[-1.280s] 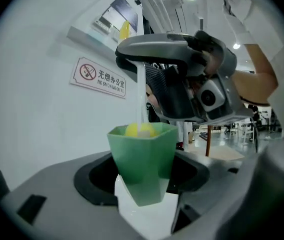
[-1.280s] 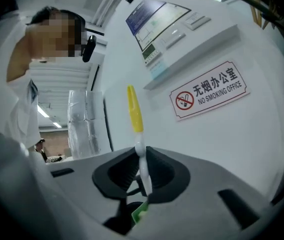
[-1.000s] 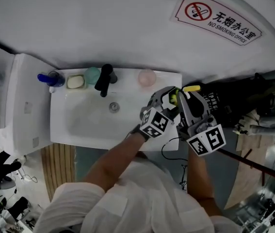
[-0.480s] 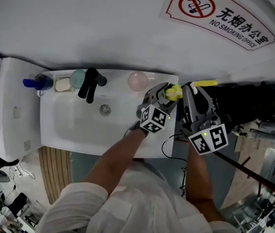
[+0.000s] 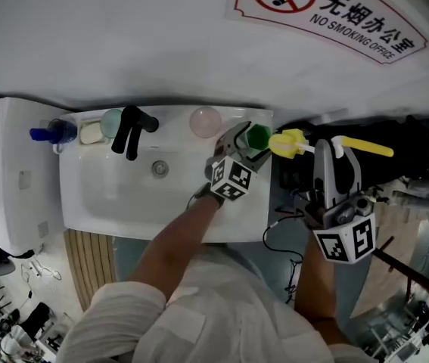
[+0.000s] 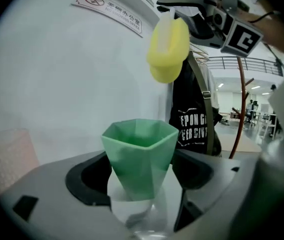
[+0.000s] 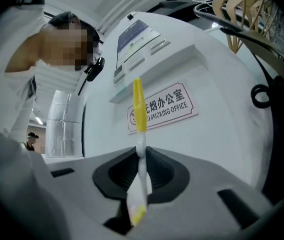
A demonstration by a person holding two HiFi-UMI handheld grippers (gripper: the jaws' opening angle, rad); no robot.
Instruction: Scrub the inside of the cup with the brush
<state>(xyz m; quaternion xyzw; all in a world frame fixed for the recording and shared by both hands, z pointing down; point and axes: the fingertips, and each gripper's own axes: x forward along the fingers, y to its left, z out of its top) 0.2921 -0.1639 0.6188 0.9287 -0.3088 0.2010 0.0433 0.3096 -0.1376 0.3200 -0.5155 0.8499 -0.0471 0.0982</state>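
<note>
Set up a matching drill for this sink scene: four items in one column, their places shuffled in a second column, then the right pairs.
Items
1. green cup
2. pink cup
3. brush
4. blue bottle

Places
A. left rear corner of the sink
B. in the right claw, beyond the sink's right edge
C. right rear corner of the sink
D. back ledge, between the faucet and the green cup

Pairs: 1-C, 2-D, 3-B, 4-A

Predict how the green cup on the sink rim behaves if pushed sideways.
The green cup probably tips easily: it tapers to a narrow base under a wider mouth. Likely light and stiff, judging by its thin faceted walls.
</note>
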